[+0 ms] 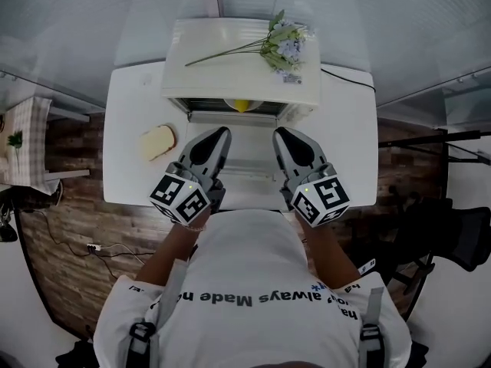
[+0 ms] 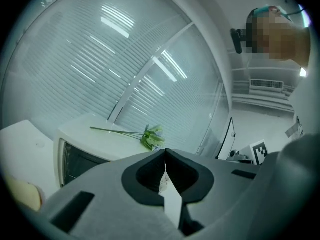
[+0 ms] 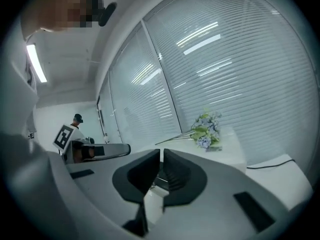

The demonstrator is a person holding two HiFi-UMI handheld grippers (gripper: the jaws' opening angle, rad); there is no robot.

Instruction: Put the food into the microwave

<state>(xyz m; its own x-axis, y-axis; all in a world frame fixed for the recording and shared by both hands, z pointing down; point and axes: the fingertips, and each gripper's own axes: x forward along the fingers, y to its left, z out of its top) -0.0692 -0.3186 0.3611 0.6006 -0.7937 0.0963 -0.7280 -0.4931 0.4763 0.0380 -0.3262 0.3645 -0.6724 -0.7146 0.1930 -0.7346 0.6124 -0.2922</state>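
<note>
A white microwave point(image 1: 230, 71) stands at the back of the white table point(image 1: 126, 129), and its door point(image 1: 245, 158) seems folded down toward me. Something yellow point(image 1: 241, 104) shows in its opening. A pale slice of bread point(image 1: 157, 141) lies on the table left of the door. My left gripper point(image 1: 223, 133) and right gripper point(image 1: 279, 133) hover side by side over the door, both shut and empty. In the left gripper view the microwave point(image 2: 75, 151) and bread point(image 2: 22, 194) lie low left, beyond the left gripper point(image 2: 165, 152). The right gripper point(image 3: 161, 153) points over the microwave top point(image 3: 227, 146).
A flower sprig point(image 1: 280, 44) lies on the microwave's top, also seen as flowers point(image 2: 152, 136) and flowers point(image 3: 207, 129). Window blinds point(image 1: 345, 14) rise behind the table. A black cable point(image 1: 349, 79) runs along the table's right rear. A small side table point(image 1: 27, 140) stands at far left.
</note>
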